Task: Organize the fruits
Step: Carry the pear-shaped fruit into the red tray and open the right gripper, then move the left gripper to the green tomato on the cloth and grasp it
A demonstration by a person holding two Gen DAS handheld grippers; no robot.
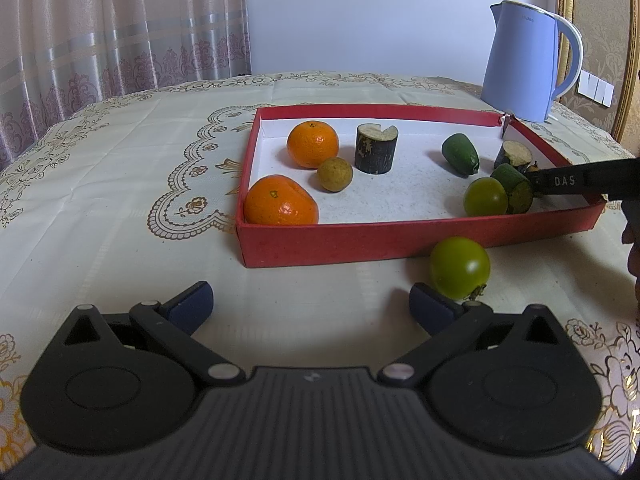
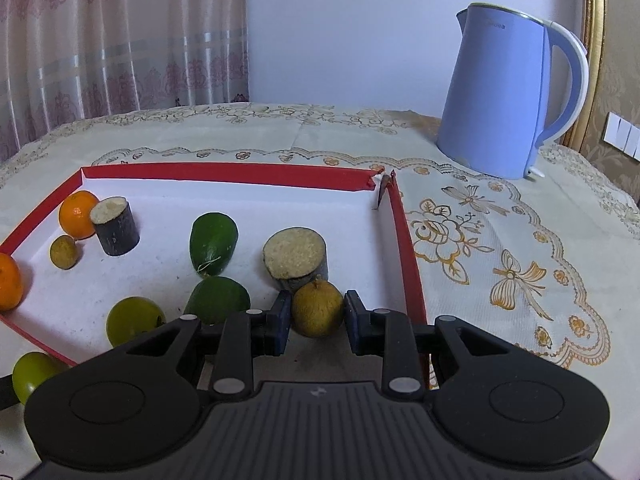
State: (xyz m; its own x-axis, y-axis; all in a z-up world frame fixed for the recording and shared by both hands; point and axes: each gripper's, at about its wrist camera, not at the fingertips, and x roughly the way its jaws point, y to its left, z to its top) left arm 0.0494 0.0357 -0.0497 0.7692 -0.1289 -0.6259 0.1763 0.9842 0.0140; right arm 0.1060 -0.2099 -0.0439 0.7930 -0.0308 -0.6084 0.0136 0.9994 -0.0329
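Right gripper (image 2: pixel 314 314) pinches a round brownish-yellow fruit (image 2: pixel 317 309) between its blue pads, inside the shallow red cardboard tray (image 2: pixel 409 240) near its 5 o'clock corner. Cut dark-skinned stalk piece (image 2: pixel 295 260) touches the fruit at 12 o'clock. Left gripper (image 1: pixel 311 307) spread wide over the tablecloth; round green fruit (image 1: pixel 460 267) outside the tray touches its right pad. Left view alone shows this gap.

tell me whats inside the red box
Inside the red box: two oranges, cut cane pieces, green fruits, brownish round ones. The right gripper hides part of its near corner.
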